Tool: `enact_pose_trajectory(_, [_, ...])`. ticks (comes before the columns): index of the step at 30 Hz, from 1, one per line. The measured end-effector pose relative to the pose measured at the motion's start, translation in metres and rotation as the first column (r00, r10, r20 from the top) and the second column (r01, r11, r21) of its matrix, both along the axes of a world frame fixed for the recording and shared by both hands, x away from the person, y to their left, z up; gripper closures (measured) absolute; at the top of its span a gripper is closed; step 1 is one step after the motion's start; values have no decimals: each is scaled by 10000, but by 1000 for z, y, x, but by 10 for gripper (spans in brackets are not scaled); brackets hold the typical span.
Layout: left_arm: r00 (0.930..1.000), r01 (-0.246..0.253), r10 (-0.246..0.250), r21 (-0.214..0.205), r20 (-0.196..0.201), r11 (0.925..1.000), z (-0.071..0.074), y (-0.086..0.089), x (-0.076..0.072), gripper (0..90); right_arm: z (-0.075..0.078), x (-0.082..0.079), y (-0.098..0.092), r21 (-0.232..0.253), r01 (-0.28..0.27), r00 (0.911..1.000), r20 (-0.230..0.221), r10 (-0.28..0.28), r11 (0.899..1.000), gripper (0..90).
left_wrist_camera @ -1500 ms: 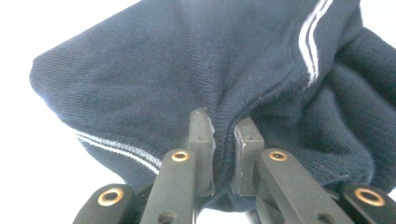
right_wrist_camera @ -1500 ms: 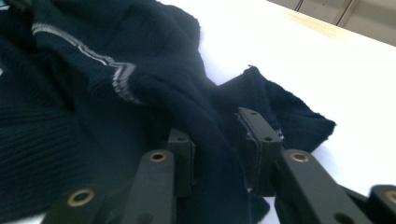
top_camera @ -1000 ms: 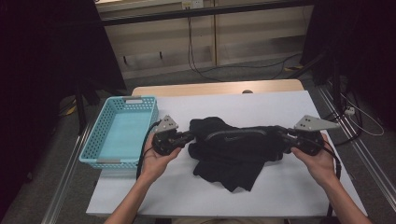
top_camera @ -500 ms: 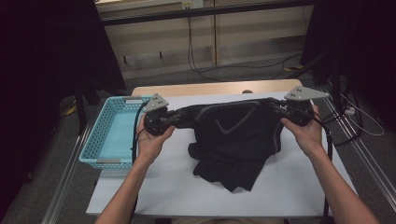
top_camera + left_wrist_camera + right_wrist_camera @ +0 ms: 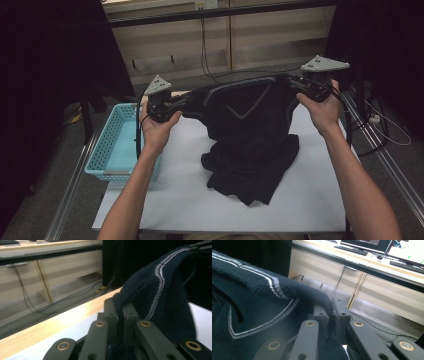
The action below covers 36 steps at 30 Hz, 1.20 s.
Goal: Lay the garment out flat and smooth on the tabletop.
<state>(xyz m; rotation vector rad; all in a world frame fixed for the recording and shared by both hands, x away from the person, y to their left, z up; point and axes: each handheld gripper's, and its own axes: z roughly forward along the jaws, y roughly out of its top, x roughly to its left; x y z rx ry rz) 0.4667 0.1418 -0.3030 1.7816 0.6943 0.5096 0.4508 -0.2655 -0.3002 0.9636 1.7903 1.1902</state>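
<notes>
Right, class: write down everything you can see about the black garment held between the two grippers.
The black knitted sweater looks like ribbed wool or cotton, with a V-neck edged in thin grey-white stripes. It hangs spread between the left gripper and the right gripper, each with jaws shut on a shoulder edge. The upper part is lifted and stretched taut; the lower part lies crumpled on the white table, beside a turquoise basket that it does not touch.

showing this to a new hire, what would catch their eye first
A black V-neck sweater with grey trim, stretched in the air at mid-table between the left gripper and right gripper, its hem crumpled on the white table. A turquoise basket sits at the table's left edge.
</notes>
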Motion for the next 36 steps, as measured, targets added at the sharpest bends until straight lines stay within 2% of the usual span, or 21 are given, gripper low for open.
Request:
enact_pose_trajectory(2, [9998,-103,106,161,-173,9998,-7,-2,8,847,-3,2,0,17,2,10000,-100,-2,10000,816])
enact_pose_trajectory(4, [9988,-185,194,217,-446,9996,-16,-4,17,844,-14,9,1,-63,17,9990,-455,-20,10000,796])
enact_pose_trajectory(8, [9966,-337,367,422,-736,9985,-30,-11,31,834,-35,21,-1,-178,97,9953,-960,-114,9998,771])
enact_pose_trajectory(11, [9939,-475,526,544,-968,9974,-42,-15,42,831,-46,30,-4,-82,180,9915,-1286,-189,9998,755])
enact_pose_trajectory(14, [9894,-548,624,613,-1311,9966,-53,-17,51,831,-55,37,-5,-253,221,9879,-1531,-257,9994,744])
enact_pose_trajectory(19, [9839,-615,734,771,-1632,9951,-67,-19,63,831,-67,48,-5,-219,282,9838,-1766,-317,9994,726])
enact_pose_trajectory(21, [9832,-715,892,1135,-1592,9910,-71,-21,69,831,-73,53,-4,-219,329,9819,-1861,-364,9992,725])
enact_pose_trajectory(23, [9786,-872,1018,874,-1790,9923,-76,-20,76,830,-80,61,-2,-354,391,9795,-1961,-453,9986,722])
enact_pose_trajectory(25, [9773,-932,1097,970,-1815,9909,-79,-20,82,831,-81,63,-1,-374,404,9795,-1959,-470,9985,718])
enact_pose_trajectory(28, [9716,-1021,1201,963,-2041,9901,-85,-20,90,831,-85,68,0,-364,526,9793,-1937,-587,9980,700])
enact_pose_trajectory(29, [9698,-930,1129,1001,-2162,9906,-87,-20,92,828,-86,69,1,-408,547,9785,-1969,-617,9977,682])
enact_pose_trajectory(31, [9649,-1012,1284,1269,-2292,9867,-94,-21,94,803,-92,70,2,-571,670,9754,-2065,-774,9961,616])
enact_pose_trajectory(32, [9637,-1025,1315,1329,-2325,9858,-96,-21,95,777,-96,71,2,-710,671,9719,-2208,-813,9952,606])
enact_pose_trajectory(34, [9583,-1187,1512,1433,-2427,9825,-100,-22,96,714,-101,73,0,-692,750,9674,-2371,-895,9948,546])
enact_pose_trajectory(36, [9557,-1234,1573,1464,-2490,9815,-101,-21,97,724,-105,75,-2,-678,977,9612,-2522,-1118,9929,453])
